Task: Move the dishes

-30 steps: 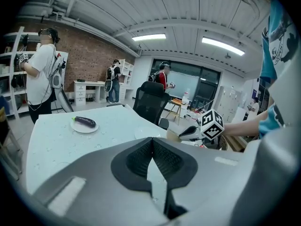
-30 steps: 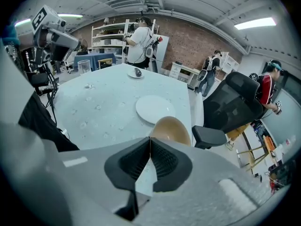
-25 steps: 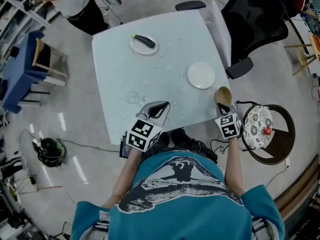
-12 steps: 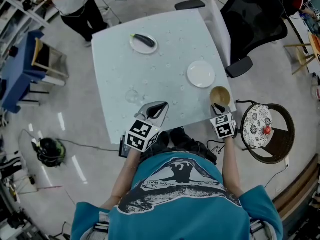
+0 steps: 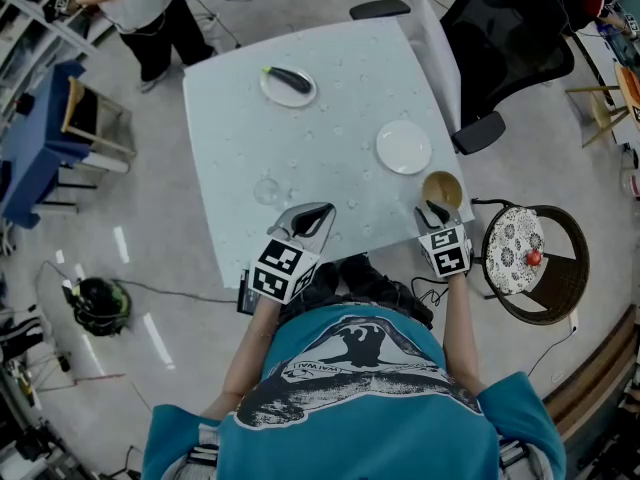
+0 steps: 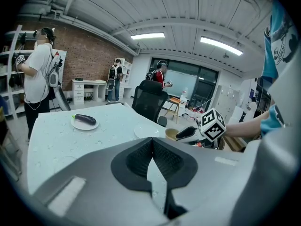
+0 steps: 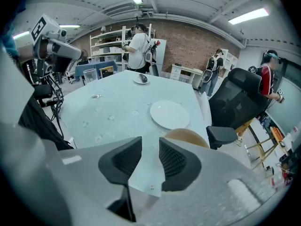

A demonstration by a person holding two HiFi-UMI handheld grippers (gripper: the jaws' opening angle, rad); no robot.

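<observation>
Right claw [image 7: 149, 150]: held slightly spread; nothing is pinched.
Bowl [image 7: 187, 136]: set at the right edge of the surface [image 7: 117, 102], just beyond the right claw at 1 o'clock.
White plate [image 7: 169, 114]: seen farther out, near 12 o'clock.
Left claw [image 6: 152, 145]: pressed together, empty, well apart at 9 o'clock; the right claw is judged nearer.

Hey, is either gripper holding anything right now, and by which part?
Nothing is held. The left gripper has its jaws closed on nothing; the right gripper has them apart, only table between, the tan bowl just beyond.
</observation>
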